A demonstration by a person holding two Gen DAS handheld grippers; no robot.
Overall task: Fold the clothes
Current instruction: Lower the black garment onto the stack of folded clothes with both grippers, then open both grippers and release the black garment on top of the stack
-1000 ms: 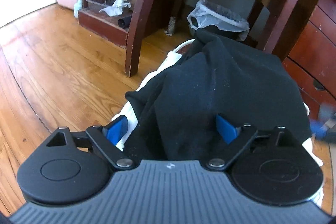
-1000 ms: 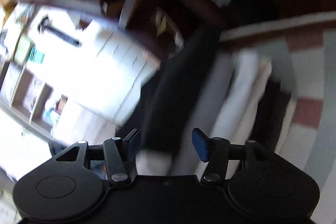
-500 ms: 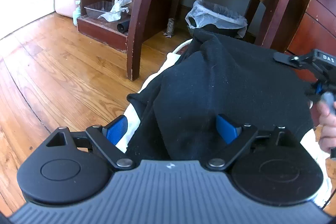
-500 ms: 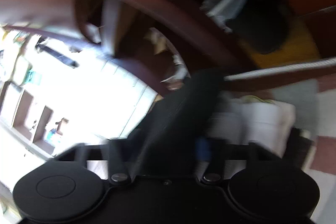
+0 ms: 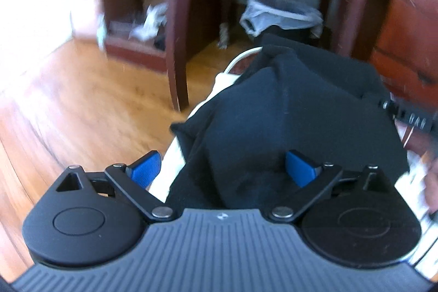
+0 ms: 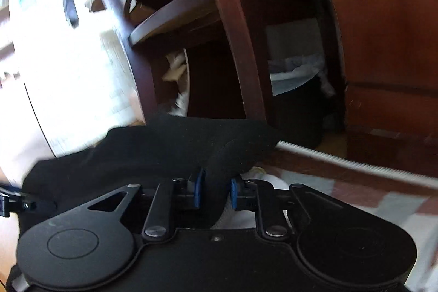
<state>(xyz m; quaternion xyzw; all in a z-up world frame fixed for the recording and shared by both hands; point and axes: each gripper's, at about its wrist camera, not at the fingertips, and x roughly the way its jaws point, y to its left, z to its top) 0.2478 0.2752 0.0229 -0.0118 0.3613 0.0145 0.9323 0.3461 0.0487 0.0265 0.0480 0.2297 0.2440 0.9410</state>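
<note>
- Left gripper (image 5: 223,168): blue pads spread wide apart, nothing pinched. The black garment (image 5: 287,122) lies in the gap between them and runs forward from the tool body; whether the cloth touches either pad cannot be told.
- Right gripper (image 6: 215,192): blue pads drawn close together, clamped on a thick fold of the black garment (image 6: 164,155). The fold bulges up and forward past the pads.
- Black garment sits draped over a pile of white cloth (image 5: 175,166), which shows along the garment's left edge in the left wrist view and just under the clamped fold in the right wrist view (image 6: 262,177).
- Left wrist view, right edge: part of the right gripper's black frame (image 5: 410,118) shows beside the garment's far corner, with a blurred bit of hand (image 5: 432,182) below it.
- Right wrist view: a rug (image 6: 369,188) with pale and reddish blocks and a white ribbed border lies right of the pile.
- Wood floor (image 5: 82,106) left of the pile.
- Beyond the pile: dark wooden chair leg (image 5: 176,45) standing on the floor, the chair frame spanning above.
- Behind the chair: a bin with a clear plastic liner (image 5: 282,15), just past the garment's far end.
- Far right: reddish wooden drawers (image 5: 405,40).
- Far left: low shelf (image 5: 131,45) holding crumpled white paper and a cardboard box. Both views are motion-blurred.
</note>
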